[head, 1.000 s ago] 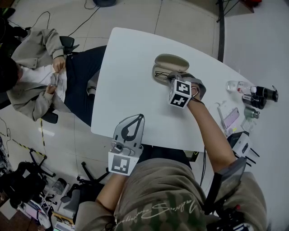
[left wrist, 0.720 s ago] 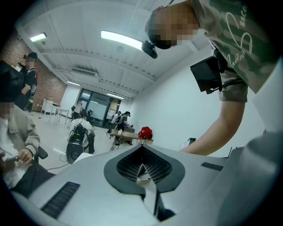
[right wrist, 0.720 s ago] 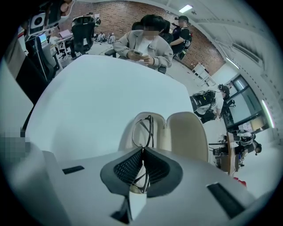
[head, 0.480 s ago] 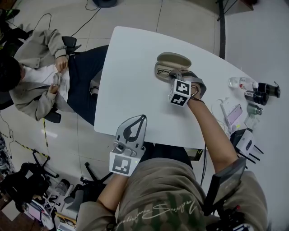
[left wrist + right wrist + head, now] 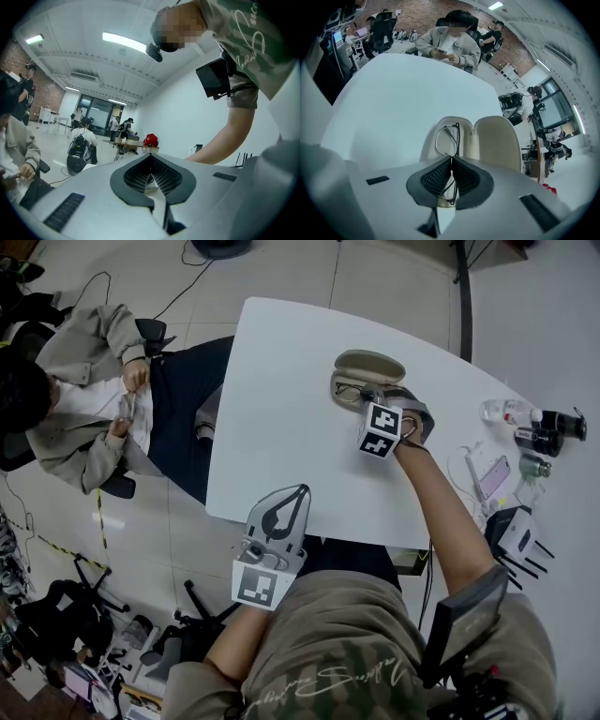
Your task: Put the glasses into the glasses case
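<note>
The right gripper [image 5: 451, 160], jaws pinched on the glasses [image 5: 446, 138], holds them in the open glasses case [image 5: 497, 140] at frame centre, their lower rim half hidden; the left gripper [image 5: 151, 158] is closed, empty.

In the head view, we see the right gripper [image 5: 364, 401] covering the near end of the glasses case [image 5: 367, 365], with only a thin sliver of the glasses [image 5: 347, 390] showing. In the right gripper view, its closed jaws hide the near lens. We cannot name the bottles and small things [image 5: 532, 432] at the table's [image 5: 281, 381] right end. The seated person [image 5: 80, 399] on the left is cut by the edge.
</note>
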Demonstrator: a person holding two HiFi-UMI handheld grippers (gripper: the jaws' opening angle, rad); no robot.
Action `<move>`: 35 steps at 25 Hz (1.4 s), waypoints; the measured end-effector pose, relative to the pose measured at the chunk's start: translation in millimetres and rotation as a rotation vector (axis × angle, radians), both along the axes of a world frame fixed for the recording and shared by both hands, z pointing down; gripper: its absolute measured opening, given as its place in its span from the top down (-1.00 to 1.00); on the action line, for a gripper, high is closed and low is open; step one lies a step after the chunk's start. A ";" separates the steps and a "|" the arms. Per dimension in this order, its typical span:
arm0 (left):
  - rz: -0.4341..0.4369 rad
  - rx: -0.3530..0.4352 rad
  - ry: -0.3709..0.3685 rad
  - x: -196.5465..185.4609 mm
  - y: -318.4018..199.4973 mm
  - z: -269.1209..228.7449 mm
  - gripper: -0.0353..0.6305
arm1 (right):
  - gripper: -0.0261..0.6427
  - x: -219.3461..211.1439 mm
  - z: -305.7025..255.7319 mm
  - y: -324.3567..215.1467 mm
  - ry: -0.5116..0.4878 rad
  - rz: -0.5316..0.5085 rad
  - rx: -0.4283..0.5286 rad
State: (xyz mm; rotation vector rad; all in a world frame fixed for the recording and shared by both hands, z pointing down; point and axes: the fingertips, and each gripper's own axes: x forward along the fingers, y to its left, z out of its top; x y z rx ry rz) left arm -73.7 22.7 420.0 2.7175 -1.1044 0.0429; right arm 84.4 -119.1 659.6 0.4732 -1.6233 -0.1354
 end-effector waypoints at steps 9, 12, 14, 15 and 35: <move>0.018 0.018 0.005 -10.5 -1.3 -4.9 0.88 | 0.88 -1.7 5.0 -5.2 0.010 0.008 -0.004; 0.030 0.027 -0.001 -10.7 -2.1 -3.8 0.88 | 0.88 -2.0 4.5 -6.6 0.005 0.013 0.008; 0.033 0.018 0.001 -9.7 -1.8 -2.9 0.88 | 0.88 -0.5 3.8 -6.3 0.001 0.019 0.014; 0.033 0.007 0.008 -9.3 -1.5 -4.1 0.88 | 0.88 0.4 3.2 -6.1 -0.001 0.027 0.016; 0.077 0.021 0.078 23.0 6.3 -34.7 0.88 | 0.88 21.5 -35.8 6.7 -0.087 0.154 0.122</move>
